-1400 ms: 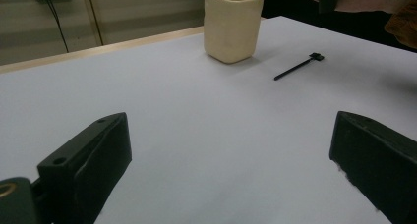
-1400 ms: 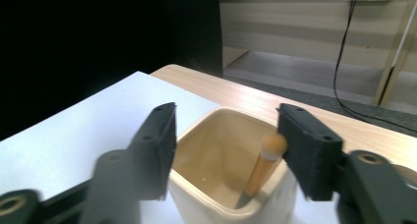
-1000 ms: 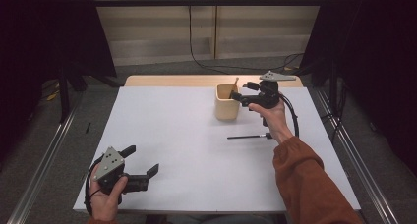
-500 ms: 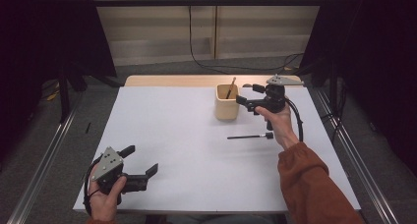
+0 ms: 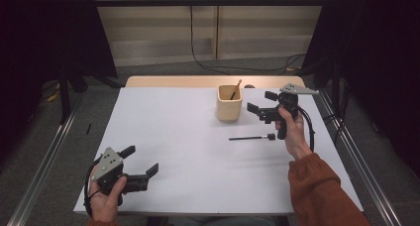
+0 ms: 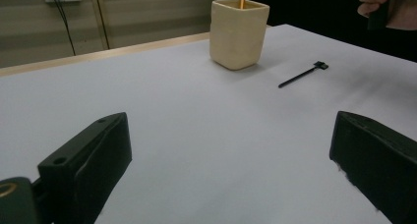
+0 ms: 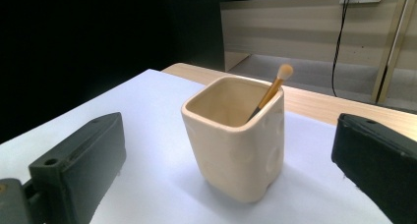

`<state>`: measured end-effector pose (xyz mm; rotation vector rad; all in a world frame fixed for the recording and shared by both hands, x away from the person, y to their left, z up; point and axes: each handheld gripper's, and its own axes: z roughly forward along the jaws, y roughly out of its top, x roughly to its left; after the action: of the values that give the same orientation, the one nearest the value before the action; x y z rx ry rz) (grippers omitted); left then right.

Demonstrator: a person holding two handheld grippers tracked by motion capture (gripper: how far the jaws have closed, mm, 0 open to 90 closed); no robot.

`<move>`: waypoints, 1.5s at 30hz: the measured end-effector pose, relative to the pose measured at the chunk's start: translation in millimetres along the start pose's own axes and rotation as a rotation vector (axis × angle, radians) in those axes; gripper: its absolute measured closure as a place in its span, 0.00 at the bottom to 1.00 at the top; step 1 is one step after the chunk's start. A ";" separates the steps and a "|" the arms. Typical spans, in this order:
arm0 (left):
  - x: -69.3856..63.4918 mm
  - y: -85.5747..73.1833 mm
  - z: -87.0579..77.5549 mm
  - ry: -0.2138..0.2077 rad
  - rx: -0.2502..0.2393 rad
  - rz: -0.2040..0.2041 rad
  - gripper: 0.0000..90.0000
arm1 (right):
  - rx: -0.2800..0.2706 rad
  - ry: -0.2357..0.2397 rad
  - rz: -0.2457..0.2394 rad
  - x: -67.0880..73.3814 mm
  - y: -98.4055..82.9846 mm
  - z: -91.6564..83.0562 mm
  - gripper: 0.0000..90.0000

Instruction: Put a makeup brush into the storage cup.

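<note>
Brush [image 7: 269, 92] upright, leaning in cup [image 7: 236, 135]

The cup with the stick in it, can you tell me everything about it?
The cup is cream-coloured, looks ceramic, squarish with rounded corners and shallow dimples on its side. It stands upright on the white table, toward the far edge. A brush with an orange handle leans inside against its rim, pale tip up. The open right gripper faces it without touching.

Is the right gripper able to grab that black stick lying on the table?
Probably yes. The right gripper is open and empty, held up beside the cup, and the black stick lies just below it on bare table with nothing in the way.
</note>
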<state>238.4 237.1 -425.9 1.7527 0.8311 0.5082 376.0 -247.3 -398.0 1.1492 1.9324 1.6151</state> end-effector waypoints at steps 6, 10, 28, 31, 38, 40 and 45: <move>0.3 0.2 -1.1 0.001 -0.004 -0.001 0.02 | 0.002 -0.001 -0.028 5.4 -5.6 -16.0 0.00; 0.2 0.3 -0.7 -0.003 -0.006 0.003 0.02 | 0.014 0.003 -0.040 8.1 -10.0 -26.4 0.01; -0.3 -0.1 -5.3 0.011 -0.012 0.008 0.02 | 0.013 0.011 -0.026 19.0 -30.0 -66.9 0.00; -1.0 -0.7 -5.0 0.017 -0.009 0.002 0.02 | 0.015 0.005 -0.012 19.6 -33.2 -76.0 0.00; -1.7 -1.4 -7.1 0.032 -0.011 0.007 0.02 | 0.004 -0.021 -0.019 25.1 -39.6 -93.4 0.00; -0.5 -2.0 -8.0 0.033 -0.012 0.002 0.02 | 0.008 -0.026 -0.025 28.1 -44.3 -98.5 0.00; -0.5 -2.1 -8.1 0.029 -0.009 -0.001 0.02 | 0.023 -0.038 -0.020 32.6 -61.2 -109.5 0.00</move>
<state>231.9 242.3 -425.2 1.7407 0.8489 0.5374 256.2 -292.3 -418.5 1.1580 1.9365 1.5539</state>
